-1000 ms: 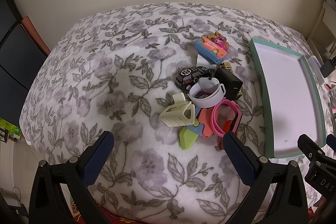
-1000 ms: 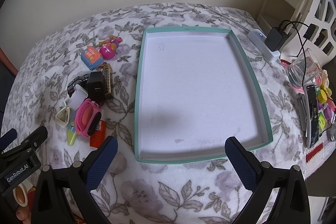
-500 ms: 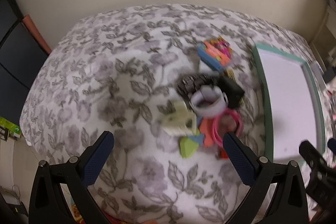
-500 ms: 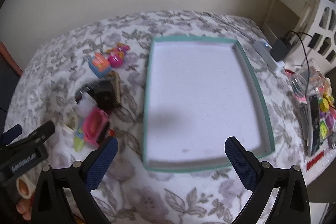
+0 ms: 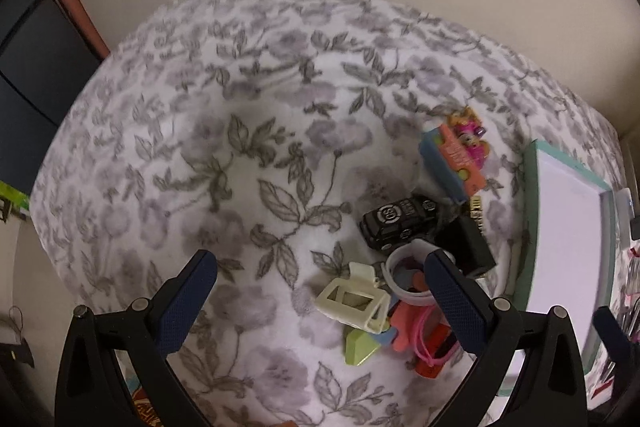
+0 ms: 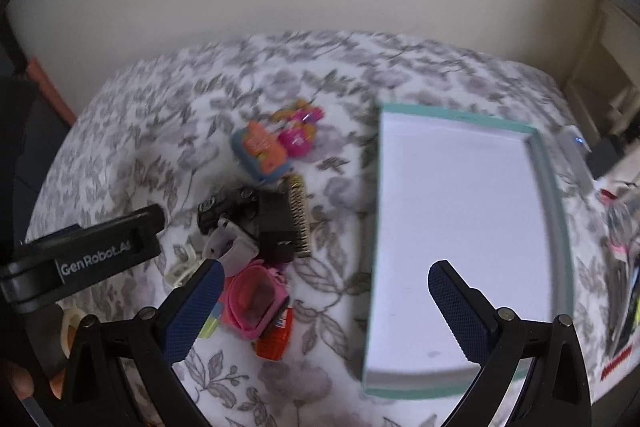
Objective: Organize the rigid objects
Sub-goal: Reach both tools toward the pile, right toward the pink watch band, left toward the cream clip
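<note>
A pile of small rigid objects lies on the floral blanket: a cream hair claw (image 5: 354,301), a black toy car (image 5: 398,221), a white ring (image 5: 404,277), a black block (image 5: 466,247), a blue-orange toy (image 5: 452,163) and a pink band (image 6: 256,301). A teal-rimmed white tray (image 6: 554,187) lies to their right. My left gripper (image 5: 320,297) is open and empty, just above the hair claw. My right gripper (image 6: 326,301) is open and empty, between the pile and the tray. The left gripper's body (image 6: 80,263) shows in the right wrist view.
A white power strip (image 6: 576,147) and cluttered small items (image 6: 624,267) lie past the tray's right side. The blanket (image 5: 200,167) left of the pile holds nothing. Dark furniture (image 5: 28,59) stands at the far left. A wall rises behind.
Both grippers have moved left and closer to the pile. The tray has slid toward the right edge of both views. Both grippers stay open.
</note>
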`<state>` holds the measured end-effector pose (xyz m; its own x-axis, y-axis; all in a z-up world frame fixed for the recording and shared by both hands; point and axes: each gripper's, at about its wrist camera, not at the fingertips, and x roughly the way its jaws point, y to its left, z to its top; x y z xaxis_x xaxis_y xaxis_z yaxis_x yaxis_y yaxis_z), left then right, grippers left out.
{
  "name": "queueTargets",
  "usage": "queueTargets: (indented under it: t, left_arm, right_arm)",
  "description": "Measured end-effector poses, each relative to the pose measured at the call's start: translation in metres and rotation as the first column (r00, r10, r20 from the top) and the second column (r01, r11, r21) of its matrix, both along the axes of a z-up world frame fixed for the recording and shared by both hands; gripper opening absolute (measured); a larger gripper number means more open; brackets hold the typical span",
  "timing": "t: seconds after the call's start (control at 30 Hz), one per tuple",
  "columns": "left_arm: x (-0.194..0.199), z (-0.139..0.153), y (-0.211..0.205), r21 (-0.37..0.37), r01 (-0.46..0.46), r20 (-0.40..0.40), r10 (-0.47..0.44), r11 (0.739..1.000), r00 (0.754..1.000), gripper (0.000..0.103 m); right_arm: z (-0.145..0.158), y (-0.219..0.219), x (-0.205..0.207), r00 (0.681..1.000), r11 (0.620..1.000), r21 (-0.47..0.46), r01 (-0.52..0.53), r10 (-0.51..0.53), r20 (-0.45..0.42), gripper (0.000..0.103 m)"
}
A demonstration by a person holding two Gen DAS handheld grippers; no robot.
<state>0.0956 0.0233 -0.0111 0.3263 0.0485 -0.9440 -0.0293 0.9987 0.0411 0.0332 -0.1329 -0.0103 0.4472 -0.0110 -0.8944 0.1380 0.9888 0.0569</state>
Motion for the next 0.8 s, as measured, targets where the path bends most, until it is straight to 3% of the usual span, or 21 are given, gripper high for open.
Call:
queueTargets:
  t: [0.3,0.67,0.8]
  left_arm:
    - [0.003,-0.045,0.002,-0.042,-0.030,-0.164,0.023,0.999,0.986,0.103]
    - [-0.001,-0.058,-0.003,-0.051,-0.009,-0.196,-0.001,0.999,0.981,0.103]
    - [-0.003,-0.060,-0.002,-0.061,-0.004,-0.192,-0.007,0.998,0.981,0.101]
  right_arm:
    - [-0.054,0.026,0.007,0.988,0.996,0.030,-0.088,0.091,-0.123,0.103]
    - [-0.077,0.037,0.006,0.982,0.991,0.070,-0.113,0.122,-0.144,0.102]
    - [-0.083,0.037,0.007,0.982,0.990,0.099,-0.103,0.117,-0.151,0.092]
